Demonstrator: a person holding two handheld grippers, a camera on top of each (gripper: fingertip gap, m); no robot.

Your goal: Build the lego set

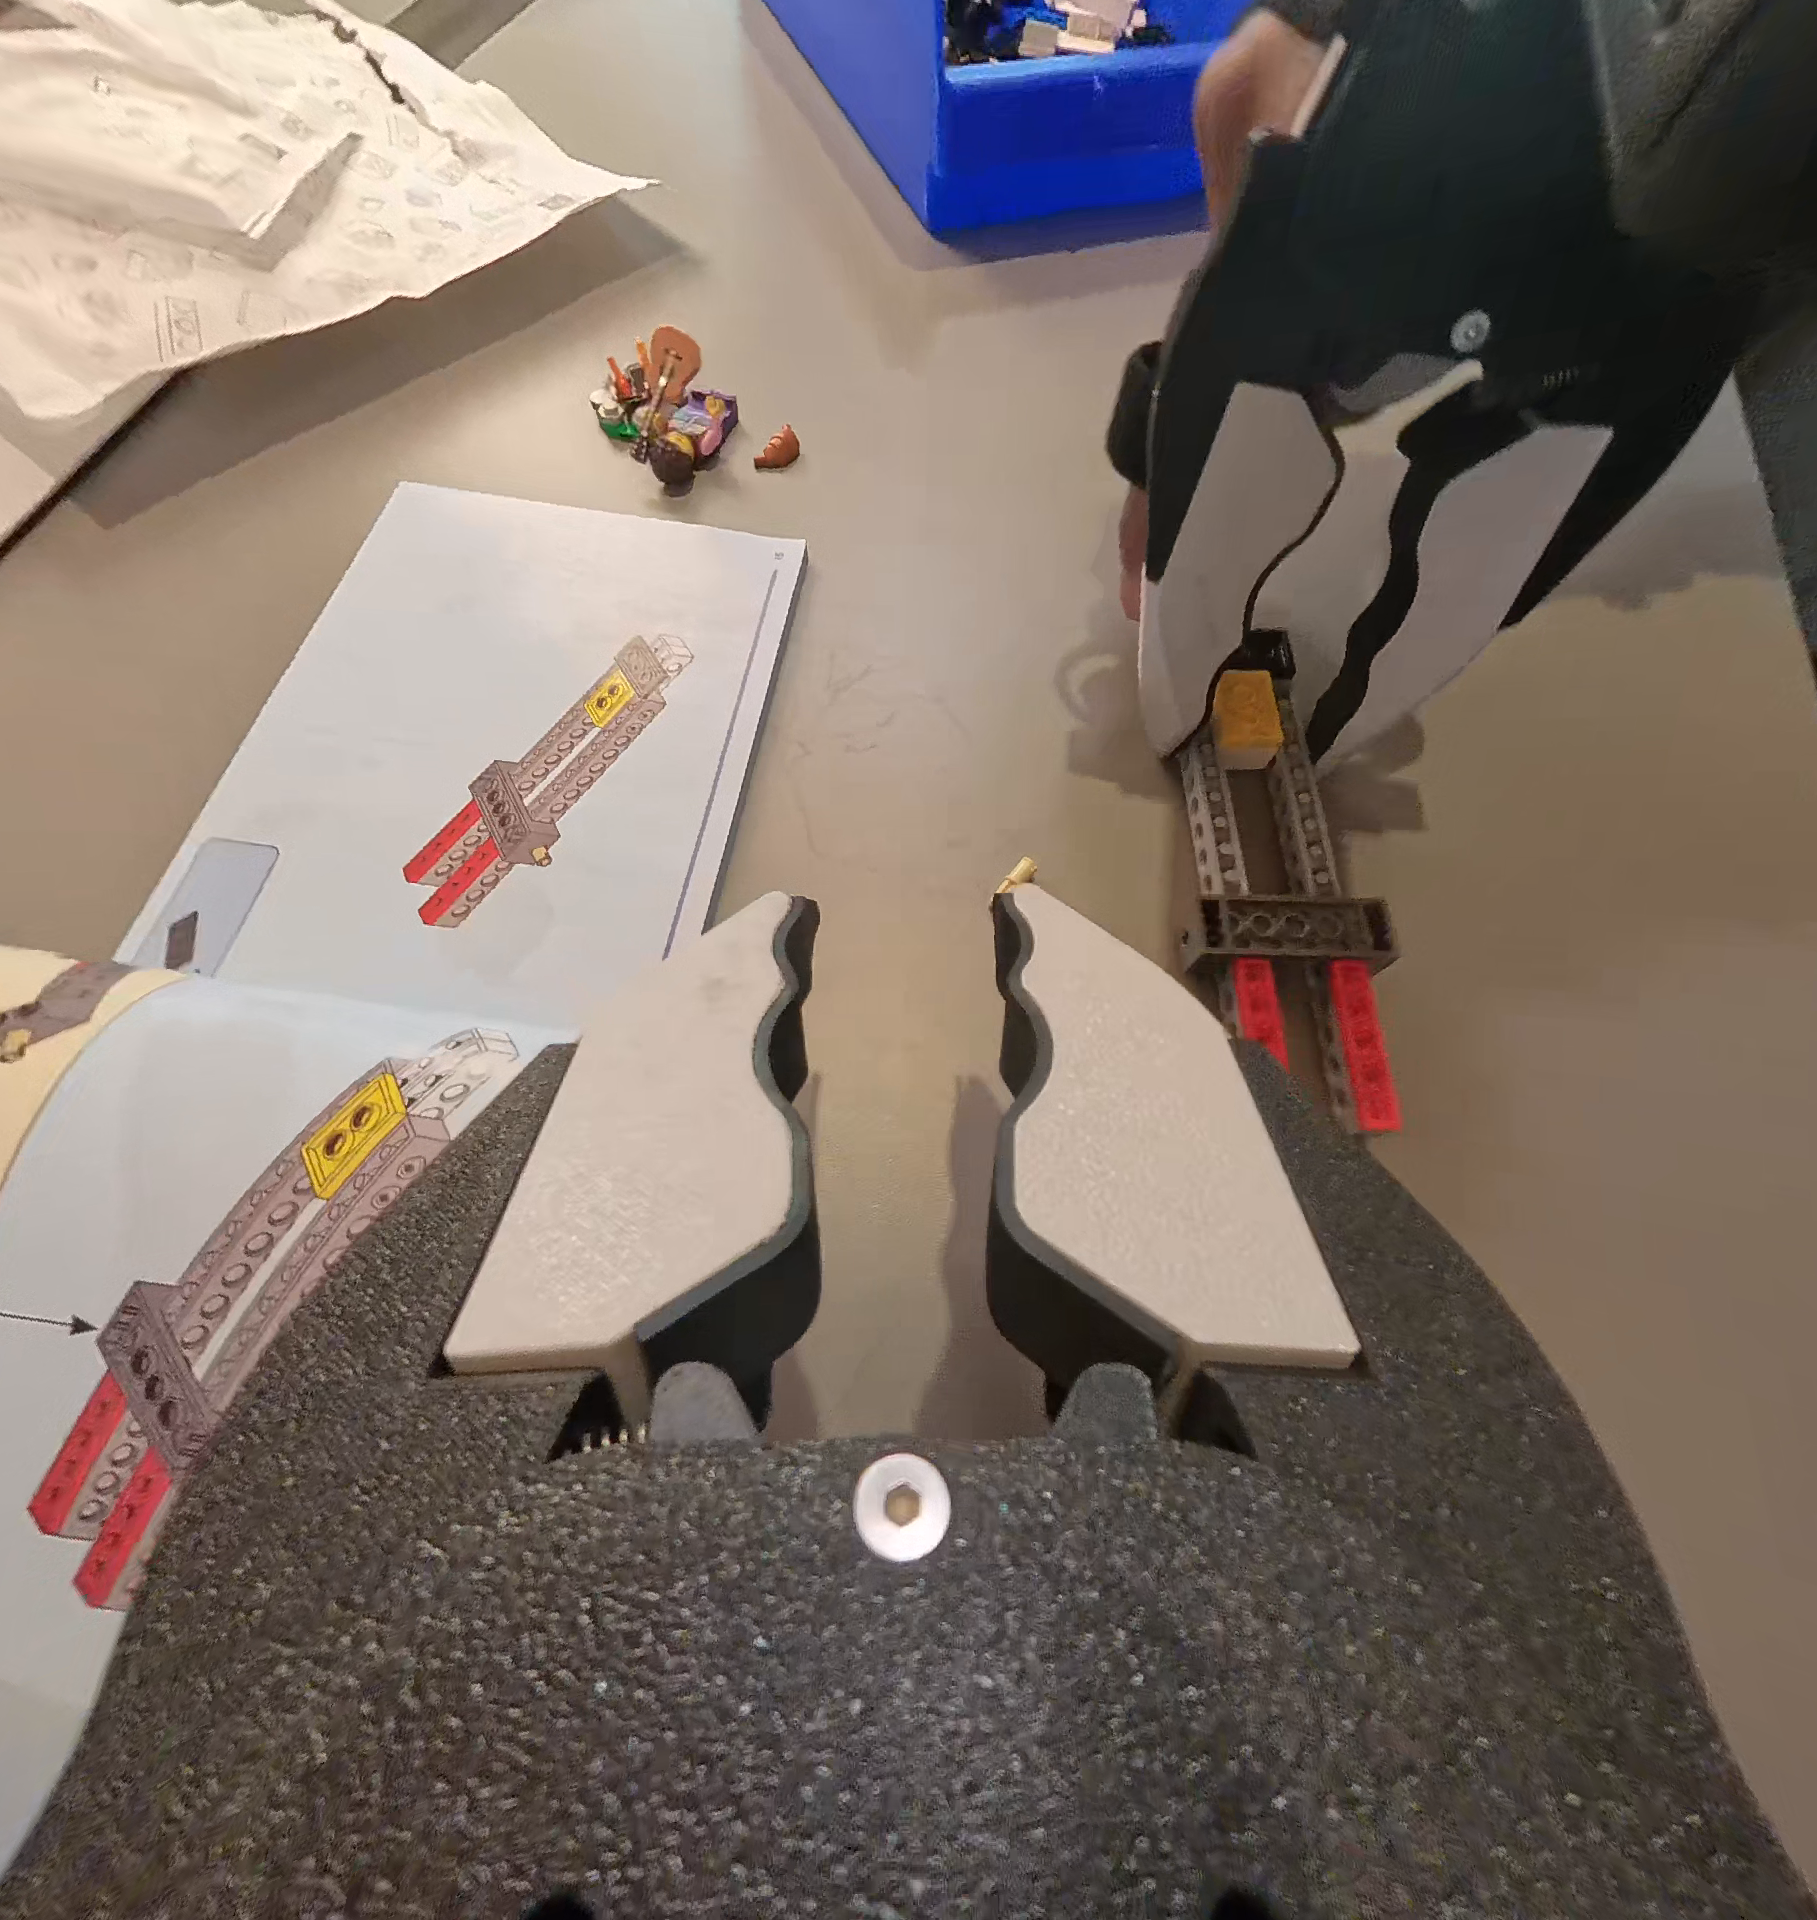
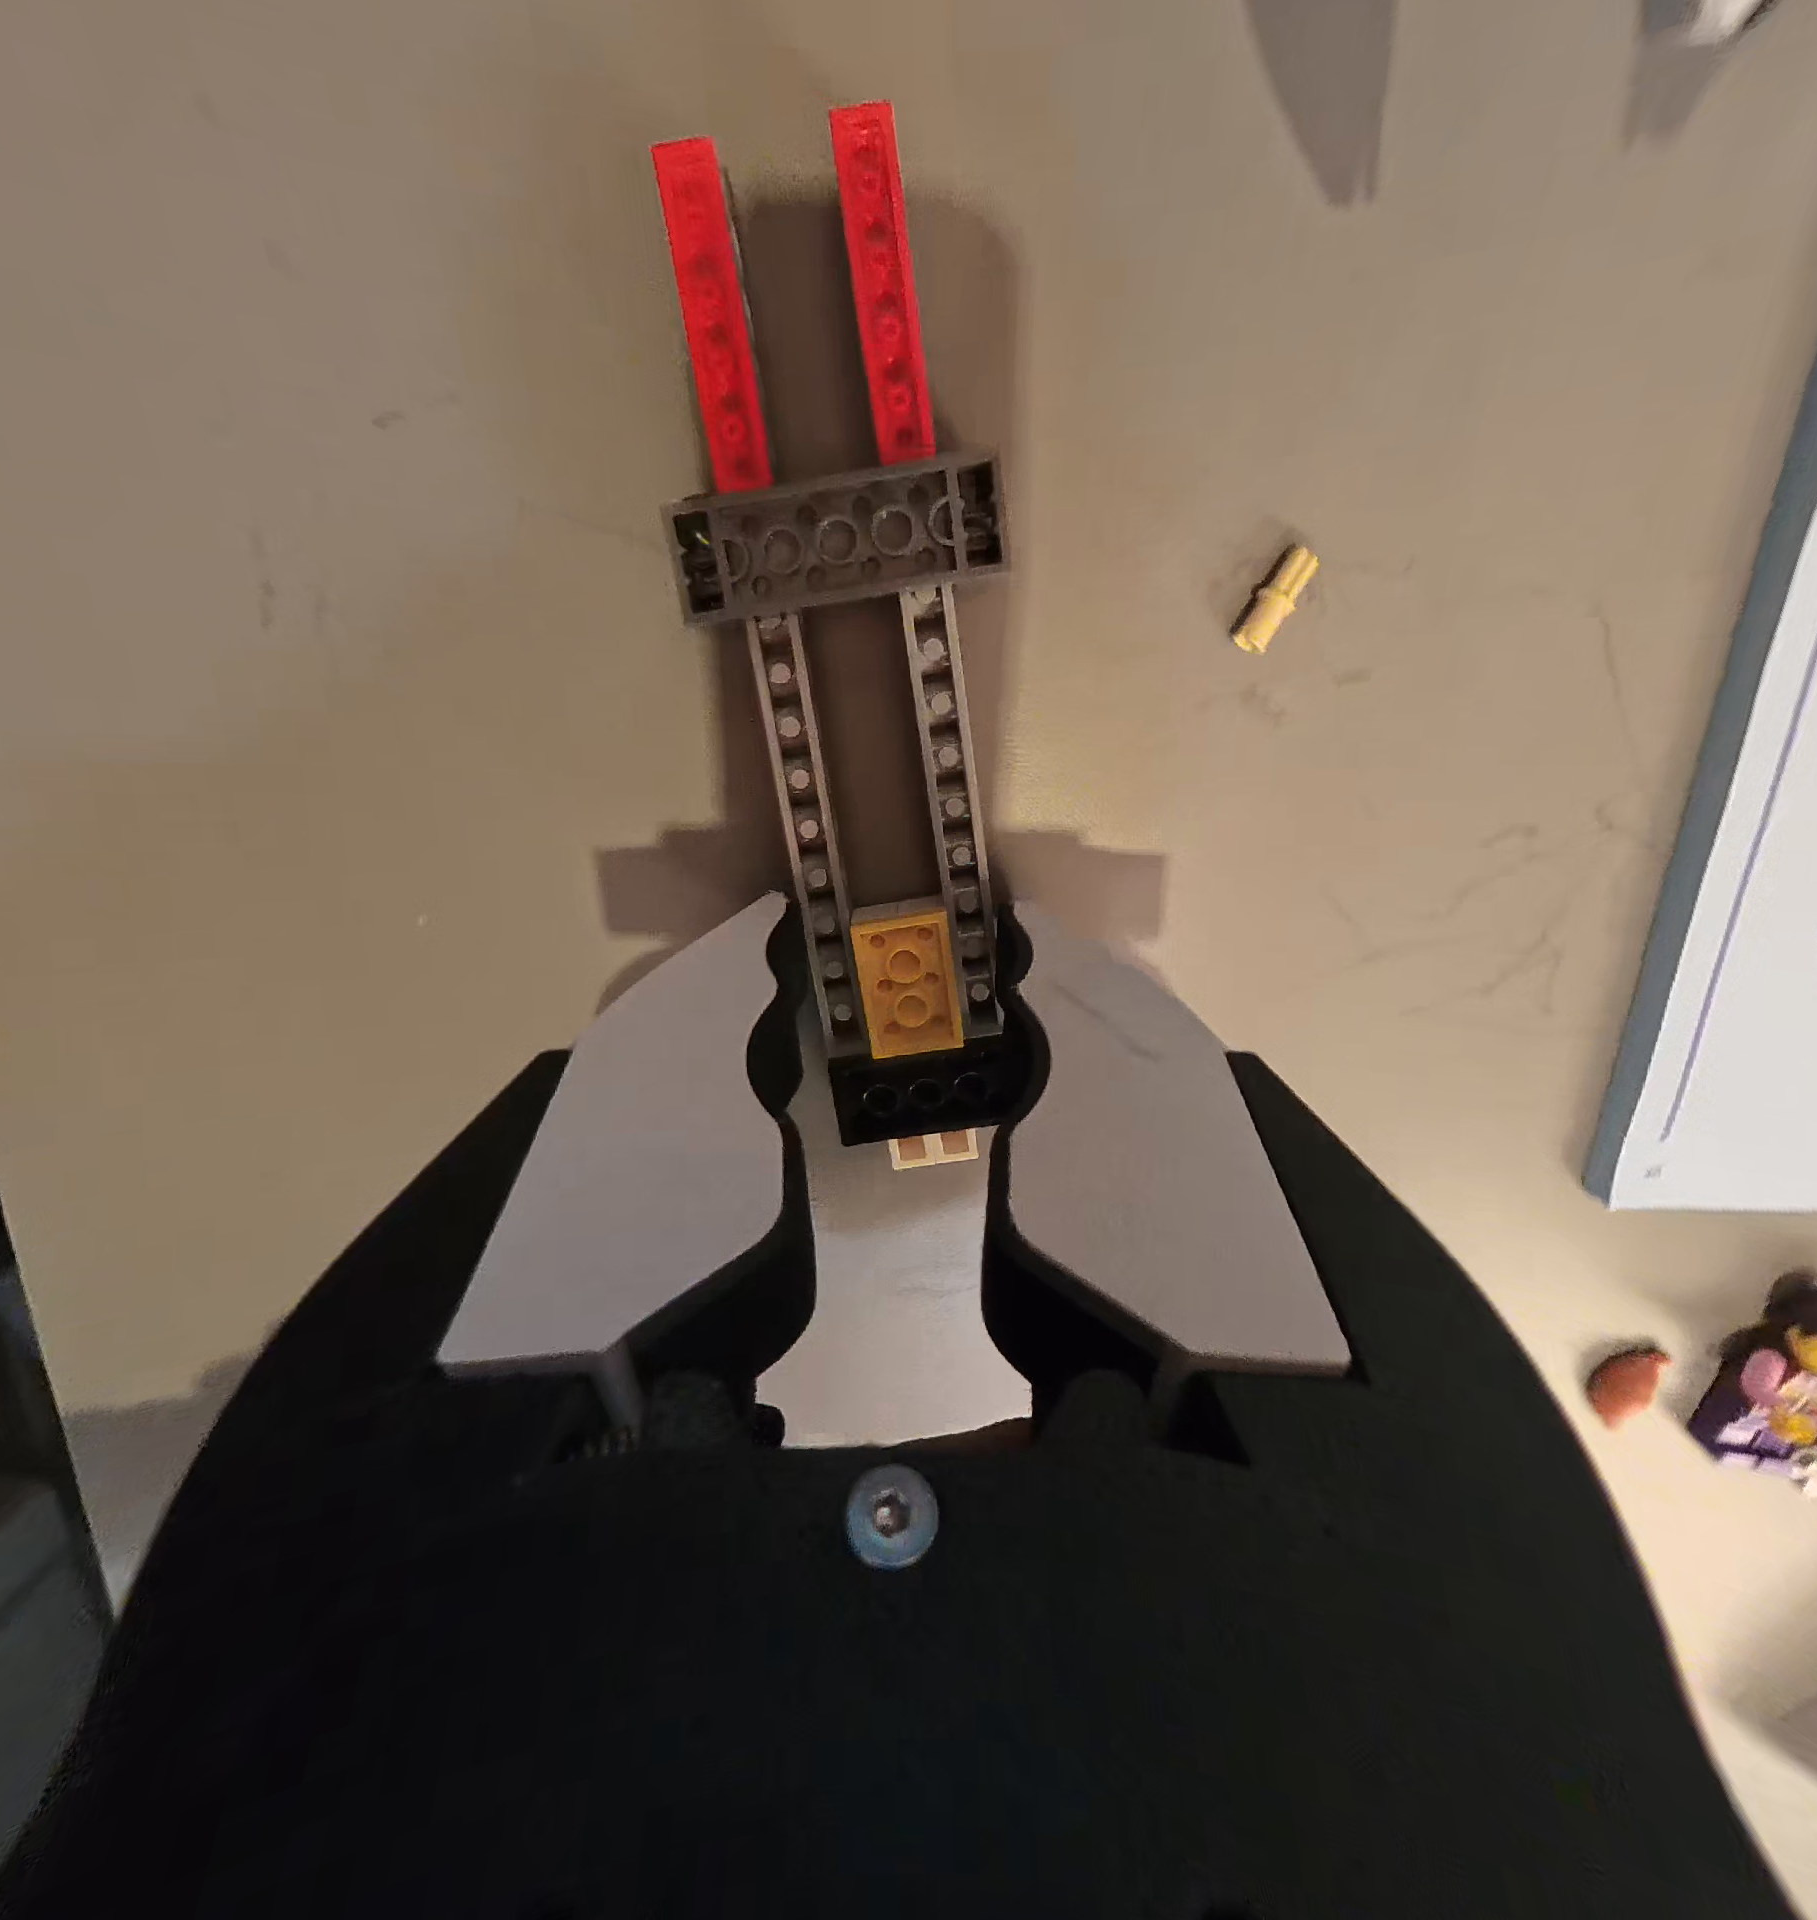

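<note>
A brick assembly (image 2: 836,540) lies flat on the beige table: two long grey beams, a dark grey cross brick, and two red beams (image 2: 712,312) at the far end. A yellow plate (image 2: 906,987) and a black brick (image 2: 925,1096) sit at the near end. My right gripper (image 2: 899,935) is shut on that near end, its pads against both sides of the grey beams. The left wrist view shows the same grip (image 1: 1247,727) on the assembly (image 1: 1293,925). My left gripper (image 1: 904,914) is open and empty above bare table. A small tan pin (image 1: 1018,871) lies just past its right fingertip; it also shows in the right wrist view (image 2: 1276,597).
An open instruction booklet (image 1: 468,727) lies left of my left gripper; its edge (image 2: 1766,831) also shows in the right wrist view. A pile of small pieces (image 1: 665,405) and a brown bit lie beyond it. A blue bin (image 1: 1039,135) and crumpled paper (image 1: 208,177) are at the back.
</note>
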